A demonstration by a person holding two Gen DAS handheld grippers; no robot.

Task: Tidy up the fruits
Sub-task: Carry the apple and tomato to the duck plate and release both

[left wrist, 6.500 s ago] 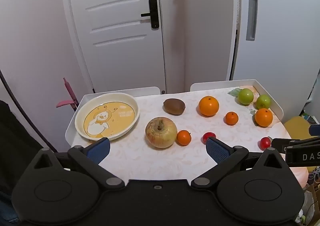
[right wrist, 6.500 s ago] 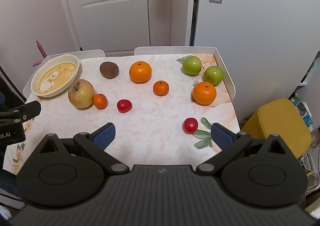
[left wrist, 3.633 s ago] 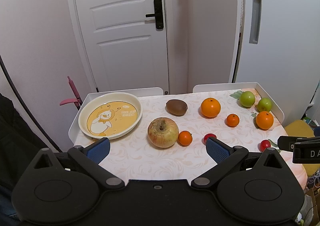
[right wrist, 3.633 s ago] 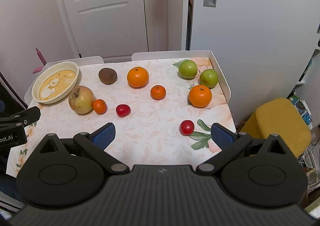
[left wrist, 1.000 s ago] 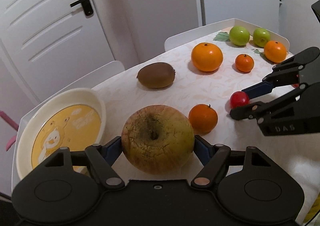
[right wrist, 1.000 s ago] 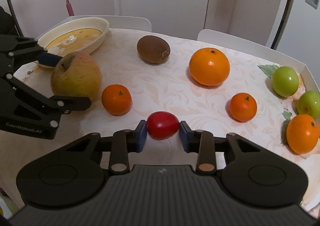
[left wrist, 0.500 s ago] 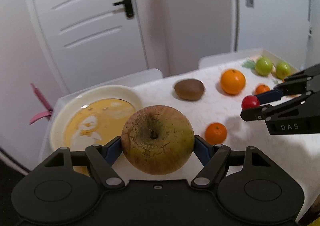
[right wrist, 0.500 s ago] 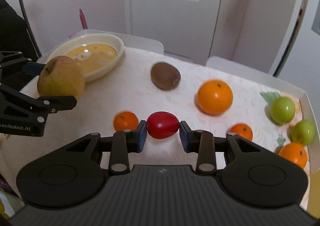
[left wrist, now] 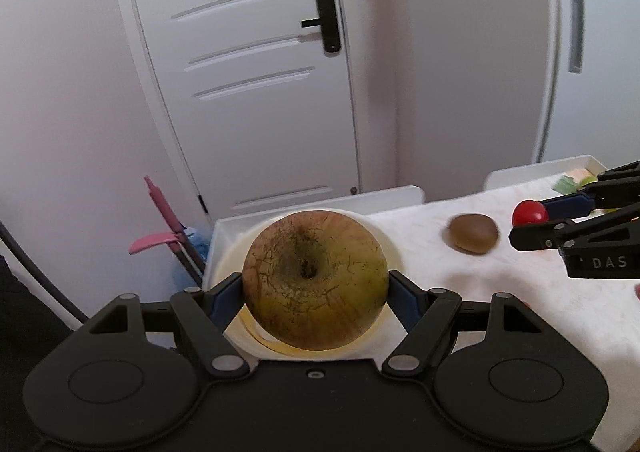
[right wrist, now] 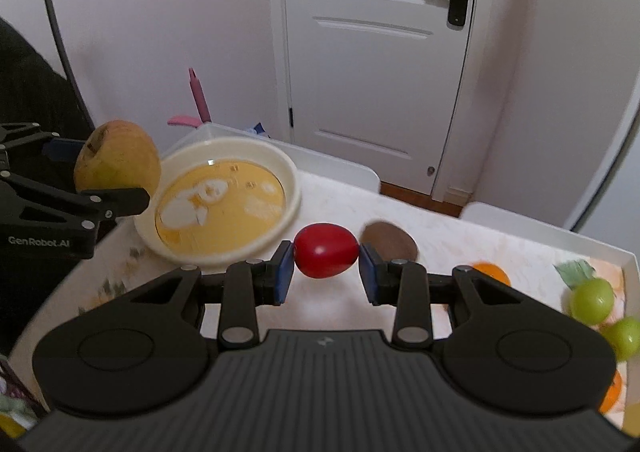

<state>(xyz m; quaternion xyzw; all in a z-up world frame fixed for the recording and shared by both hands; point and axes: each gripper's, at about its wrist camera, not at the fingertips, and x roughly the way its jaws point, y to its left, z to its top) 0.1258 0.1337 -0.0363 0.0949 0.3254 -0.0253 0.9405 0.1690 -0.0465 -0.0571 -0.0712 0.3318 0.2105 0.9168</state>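
Jaws clamp one apple, one red tomato.

One apple, one kiwi — two limes.

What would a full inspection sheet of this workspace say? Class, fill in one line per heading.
Surface: table with pale floral cloth and raised white rim.
Job's things: apple and red tomato held off the table; yellow plate holds no fruit; kiwi, orange and green fruits on the cloth.
Clutter: nothing seen.
Grippers: left gripper shut on apple near the plate; right gripper shut on red tomato.
Cables: nothing seen.
Surroundings: white door, pink handle.
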